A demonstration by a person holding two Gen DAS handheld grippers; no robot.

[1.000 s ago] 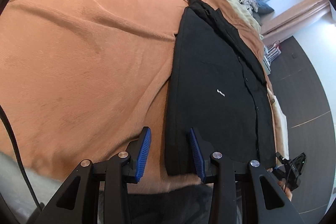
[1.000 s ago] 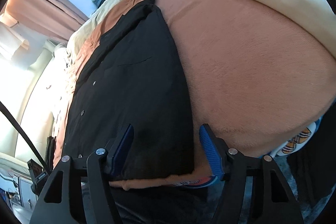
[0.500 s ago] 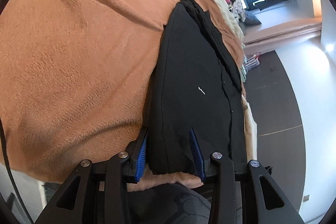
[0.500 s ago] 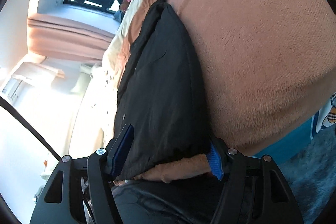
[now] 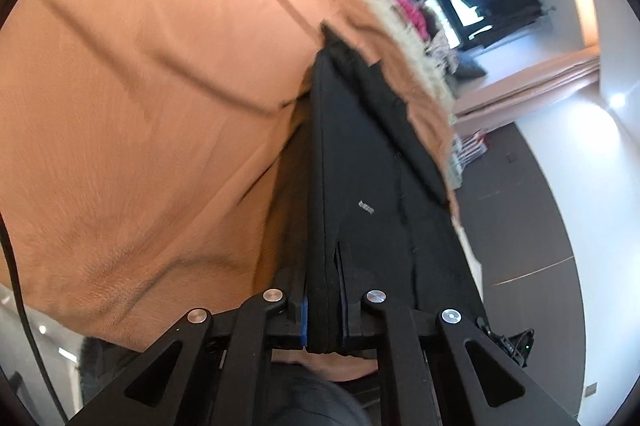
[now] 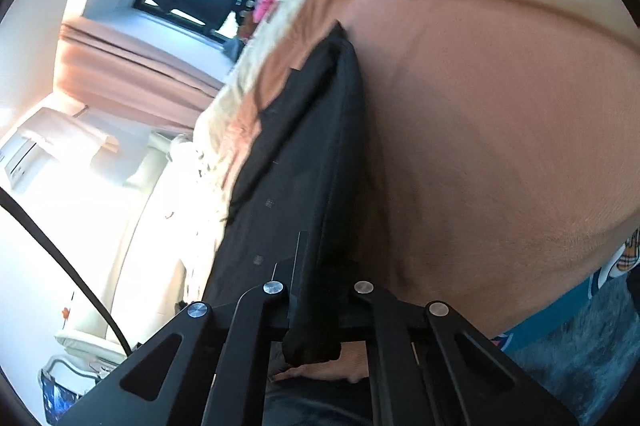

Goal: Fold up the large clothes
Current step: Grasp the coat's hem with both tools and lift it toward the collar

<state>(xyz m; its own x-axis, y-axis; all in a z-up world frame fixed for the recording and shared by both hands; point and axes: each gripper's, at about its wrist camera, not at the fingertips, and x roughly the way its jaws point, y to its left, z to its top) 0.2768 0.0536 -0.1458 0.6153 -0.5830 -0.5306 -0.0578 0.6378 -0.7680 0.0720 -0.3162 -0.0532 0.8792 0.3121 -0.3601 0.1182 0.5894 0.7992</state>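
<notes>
**Both corners pinched, hem starting to lift**

Since the earlier frames both pairs of jaws have been closing, and the near hem now rides up off the bed. The left gripper (image 5: 326, 306) is pinching one bottom corner of the black shirt (image 5: 376, 186), the right gripper (image 6: 316, 310) the other. The rest lies stretched along the orange blanket (image 5: 140, 106). Risk: thin bunched fabric may slip from one side, skewing the fold, or the blanket may drag along.
</notes>
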